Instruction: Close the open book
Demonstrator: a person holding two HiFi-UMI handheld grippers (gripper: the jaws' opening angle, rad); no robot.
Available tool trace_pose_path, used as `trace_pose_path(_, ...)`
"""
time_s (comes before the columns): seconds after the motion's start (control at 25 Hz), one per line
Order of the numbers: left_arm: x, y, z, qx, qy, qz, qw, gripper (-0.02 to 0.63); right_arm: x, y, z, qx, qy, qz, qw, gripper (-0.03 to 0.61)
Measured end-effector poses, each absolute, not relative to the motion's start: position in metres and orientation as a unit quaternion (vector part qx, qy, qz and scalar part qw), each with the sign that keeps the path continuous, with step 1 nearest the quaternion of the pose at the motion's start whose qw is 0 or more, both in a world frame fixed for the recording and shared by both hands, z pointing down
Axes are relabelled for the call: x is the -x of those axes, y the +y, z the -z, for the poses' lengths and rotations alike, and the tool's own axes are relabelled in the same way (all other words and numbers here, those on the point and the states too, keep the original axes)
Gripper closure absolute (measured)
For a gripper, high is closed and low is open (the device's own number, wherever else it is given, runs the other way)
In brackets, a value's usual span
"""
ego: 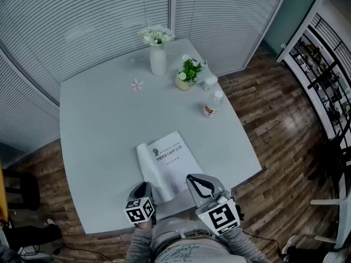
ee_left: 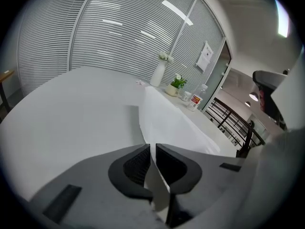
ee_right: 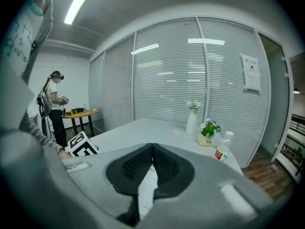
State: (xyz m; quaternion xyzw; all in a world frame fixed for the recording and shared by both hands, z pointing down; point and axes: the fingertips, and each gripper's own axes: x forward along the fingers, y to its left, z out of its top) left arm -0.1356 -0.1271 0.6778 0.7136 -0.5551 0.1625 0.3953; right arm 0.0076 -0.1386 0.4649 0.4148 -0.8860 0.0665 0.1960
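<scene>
A white book (ego: 170, 160) with printed text on its top face lies near the front edge of the grey table (ego: 98, 125). Its left side curls upward. My left gripper (ego: 145, 187) is at the book's near left corner. In the left gripper view, my left gripper (ee_left: 152, 149) has its pads pressed on a thin white sheet of the book (ee_left: 167, 123), which rises away from the jaws toward the far side. My right gripper (ego: 193, 179) hovers over the book's near right corner. Its jaws (ee_right: 152, 149) meet with nothing between them, and the book's page (ee_right: 147, 187) shows below them.
At the table's far side stand a white vase of flowers (ego: 158, 59), a small potted plant (ego: 187, 75), a little jar (ego: 209, 83) and a plastic bottle (ego: 211, 104). A pink blossom (ego: 137, 84) lies nearby. A person (ee_right: 55, 104) stands by another table beyond.
</scene>
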Motion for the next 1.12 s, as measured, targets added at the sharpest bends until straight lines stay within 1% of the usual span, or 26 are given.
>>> trace_pose_path(0.6,0.083,-0.143,-0.675,-0.731,-0.534,-0.166,0.391,0.580,-0.040,-0.148,-0.465,-0.422,-0.883,-0.075,0.194,0.578)
trace_pose_path(1.12,0.063,-0.155,-0.668,-0.734,-0.532,-0.164,0.390,0.580,-0.056,-0.161,-0.465,-0.420,-0.883,-0.081,0.192,0.578)
